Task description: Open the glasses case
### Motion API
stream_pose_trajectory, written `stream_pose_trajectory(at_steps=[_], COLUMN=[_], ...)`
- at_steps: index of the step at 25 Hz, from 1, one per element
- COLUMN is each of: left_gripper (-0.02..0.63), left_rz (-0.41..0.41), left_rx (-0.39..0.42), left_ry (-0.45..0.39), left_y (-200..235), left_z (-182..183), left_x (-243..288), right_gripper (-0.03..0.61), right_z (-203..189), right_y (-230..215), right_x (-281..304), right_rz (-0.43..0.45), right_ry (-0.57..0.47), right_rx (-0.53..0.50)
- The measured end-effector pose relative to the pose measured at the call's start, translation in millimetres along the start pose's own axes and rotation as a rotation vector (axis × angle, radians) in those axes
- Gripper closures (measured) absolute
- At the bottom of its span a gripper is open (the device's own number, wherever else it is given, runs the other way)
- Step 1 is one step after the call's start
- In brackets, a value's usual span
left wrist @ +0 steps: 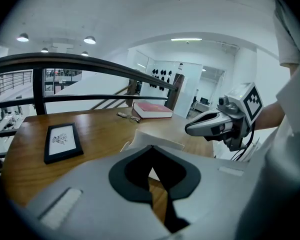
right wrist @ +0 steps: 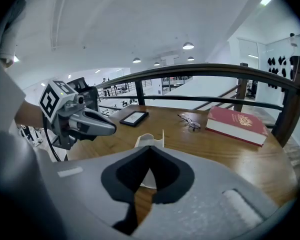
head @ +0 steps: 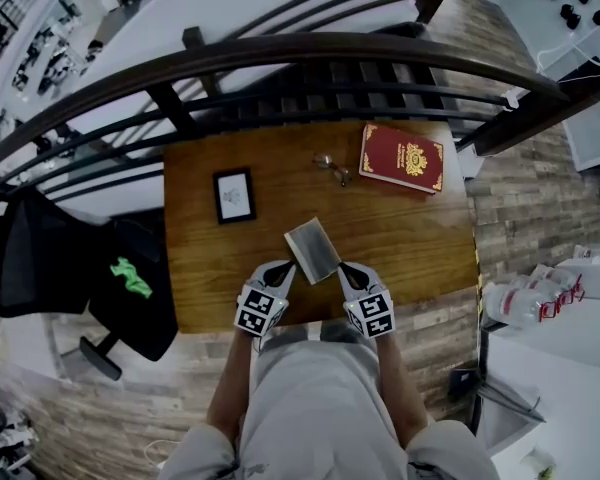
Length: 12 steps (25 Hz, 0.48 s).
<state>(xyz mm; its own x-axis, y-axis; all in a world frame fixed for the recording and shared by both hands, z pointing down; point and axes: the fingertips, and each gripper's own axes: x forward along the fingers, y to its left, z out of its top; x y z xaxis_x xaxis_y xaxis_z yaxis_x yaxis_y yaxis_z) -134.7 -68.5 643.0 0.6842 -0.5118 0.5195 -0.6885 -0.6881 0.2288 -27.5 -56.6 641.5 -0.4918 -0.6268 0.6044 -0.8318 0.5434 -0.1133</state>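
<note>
The grey glasses case (head: 312, 250) lies slantwise on the wooden table (head: 210, 288), near its front edge. In both gripper views it shows pale, with a flap standing up (right wrist: 151, 140), just beyond the jaw tips (left wrist: 157, 136). My left gripper (head: 281, 268) is at the case's near left corner and my right gripper (head: 346, 270) at its near right corner. Whether either touches the case I cannot tell. In its own view the left gripper (left wrist: 149, 147) has its jaws met at the tip with nothing between them. The right gripper (right wrist: 149, 148) looks the same.
A red book (head: 402, 158) lies at the table's far right, a pair of glasses (head: 333, 168) beside it, and a black-framed picture (head: 234, 195) at the left. A dark curved railing (head: 310, 48) runs behind the table. A black chair (head: 130, 288) stands to the left.
</note>
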Motion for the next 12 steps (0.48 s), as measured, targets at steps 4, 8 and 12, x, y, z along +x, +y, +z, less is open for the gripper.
stream_pose_trajectory(at_steps=[4,8,12], left_gripper=[0.594,0.594,0.594], left_rz=[0.001,-0.007,-0.002], left_rx=[0.008,0.003,0.003], left_ry=[-0.012,-0.008,-0.016], left_y=[0.7,0.0,4.0], left_z=[2.5,3.6,6.1], left_x=[-2.7,-1.7,0.5], right_gripper=[0.575,0.575,0.575], right_z=[1.0,1.7,2.1], right_y=[1.7,-0.6,-2.3], right_x=[-2.6,-2.6,0.1], right_rz=[-0.012,-0.022,-0.026], right_ry=[-0.001,-0.001,0.006], right_rx=[-0.004,-0.009,-0.018])
